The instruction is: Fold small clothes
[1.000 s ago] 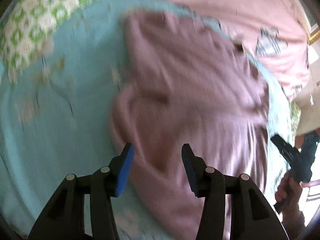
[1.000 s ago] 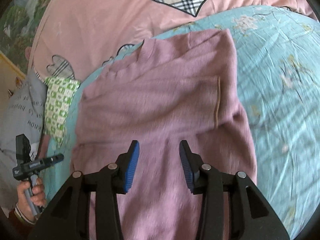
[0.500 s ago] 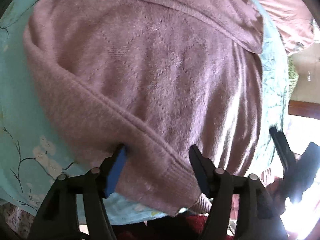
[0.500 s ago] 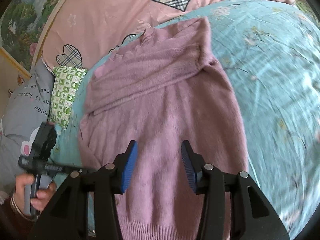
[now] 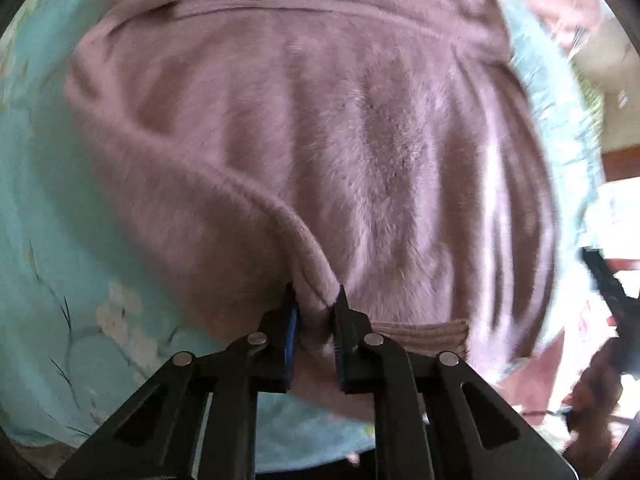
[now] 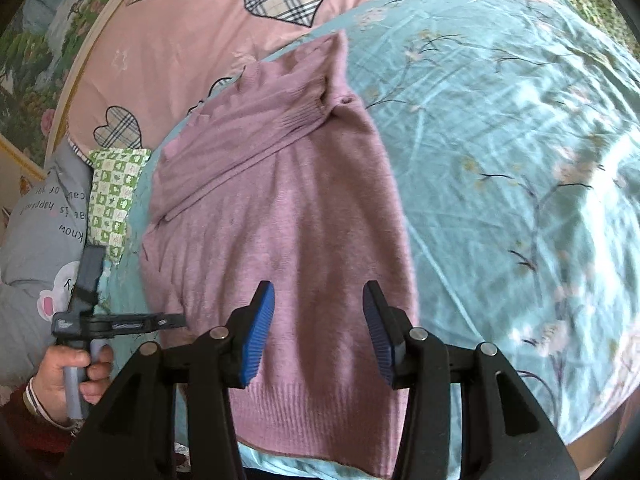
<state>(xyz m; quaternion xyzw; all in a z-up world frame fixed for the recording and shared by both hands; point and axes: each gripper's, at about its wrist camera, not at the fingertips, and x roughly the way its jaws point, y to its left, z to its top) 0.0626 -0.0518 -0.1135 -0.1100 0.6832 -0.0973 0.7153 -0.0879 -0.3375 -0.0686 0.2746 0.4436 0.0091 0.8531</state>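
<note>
While left hand-held gripper (image 5: 315,307) has just closed, pinching sweater (image 5: 360,152) hem, right hand-held gripper (image 6: 319,332) gapes empty: one-sided lift risks skewed fold.

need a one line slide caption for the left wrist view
Left gripper, jaws just closed, pinches a fold at the hem corner of a mauve sweater spread on a light blue floral sheet.

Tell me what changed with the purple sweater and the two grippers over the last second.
The left gripper came in low at the fuzzy purple knit sweater; its jaws have just been closing and now pinch a ridge of the sweater's edge. The right gripper drew back toward the ribbed hem. Its jaws stayed open and empty, and the sweater stayed flat on the light blue floral sheet.
</note>
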